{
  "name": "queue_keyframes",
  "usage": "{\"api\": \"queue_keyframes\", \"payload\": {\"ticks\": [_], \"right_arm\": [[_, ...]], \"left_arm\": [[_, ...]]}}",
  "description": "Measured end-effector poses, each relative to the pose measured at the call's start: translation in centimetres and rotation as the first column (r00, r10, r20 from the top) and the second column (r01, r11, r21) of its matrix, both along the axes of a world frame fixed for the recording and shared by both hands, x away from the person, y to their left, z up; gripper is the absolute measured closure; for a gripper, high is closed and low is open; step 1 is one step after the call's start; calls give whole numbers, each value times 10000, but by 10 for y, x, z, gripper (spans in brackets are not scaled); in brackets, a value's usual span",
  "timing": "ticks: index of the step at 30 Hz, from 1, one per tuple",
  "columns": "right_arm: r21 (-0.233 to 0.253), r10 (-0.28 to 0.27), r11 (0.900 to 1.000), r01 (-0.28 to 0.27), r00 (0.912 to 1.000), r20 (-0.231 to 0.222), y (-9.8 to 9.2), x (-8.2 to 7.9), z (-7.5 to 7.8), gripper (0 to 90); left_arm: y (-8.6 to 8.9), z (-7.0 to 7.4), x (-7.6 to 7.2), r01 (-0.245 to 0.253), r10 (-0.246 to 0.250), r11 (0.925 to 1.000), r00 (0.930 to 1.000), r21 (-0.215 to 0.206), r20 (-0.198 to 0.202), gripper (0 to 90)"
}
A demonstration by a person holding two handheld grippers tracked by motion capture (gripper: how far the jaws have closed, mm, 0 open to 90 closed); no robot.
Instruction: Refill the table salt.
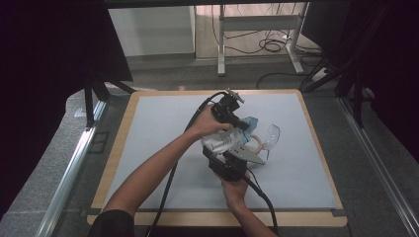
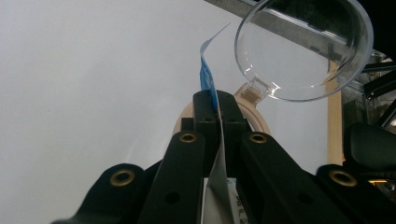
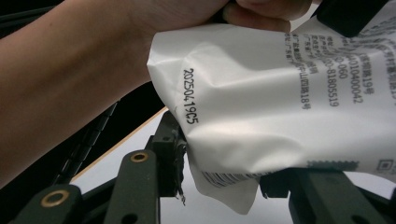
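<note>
Two grippers hold a white packet (image 1: 221,140) above the tabletop (image 1: 158,148), beside the open-lidded container (image 1: 264,140). Left gripper (image 2: 212,105) jaws are shut on its blue edge; right gripper (image 1: 228,165) jaws clamp its lower part. Likely step: tearing open; next, pull apart.

This looks like a lab or recording room: black curtains (image 1: 44,59) hang around a wood-edged table (image 1: 118,148), with loose cables (image 1: 269,45) beyond the grippers, under a metal desk frame (image 1: 259,24).

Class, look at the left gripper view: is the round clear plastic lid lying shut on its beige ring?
No: the round clear plastic lid stands tipped up off the beige ring, joined only at the hinge.
</note>
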State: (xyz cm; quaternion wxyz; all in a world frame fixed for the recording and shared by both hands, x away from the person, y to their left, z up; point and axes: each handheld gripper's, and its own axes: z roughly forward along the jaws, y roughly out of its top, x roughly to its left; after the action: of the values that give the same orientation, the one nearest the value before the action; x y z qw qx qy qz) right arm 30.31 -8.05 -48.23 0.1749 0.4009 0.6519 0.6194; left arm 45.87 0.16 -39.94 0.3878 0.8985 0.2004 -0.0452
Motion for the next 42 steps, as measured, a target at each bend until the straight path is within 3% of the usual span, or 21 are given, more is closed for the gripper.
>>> {"api": "queue_keyframes", "payload": {"ticks": [42], "right_arm": [[162,59,9999,-57,9999,-135,-1,1,1,591]], "left_arm": [[-2,0,1,17,-17,10000,10000,50,-52,893]]}}
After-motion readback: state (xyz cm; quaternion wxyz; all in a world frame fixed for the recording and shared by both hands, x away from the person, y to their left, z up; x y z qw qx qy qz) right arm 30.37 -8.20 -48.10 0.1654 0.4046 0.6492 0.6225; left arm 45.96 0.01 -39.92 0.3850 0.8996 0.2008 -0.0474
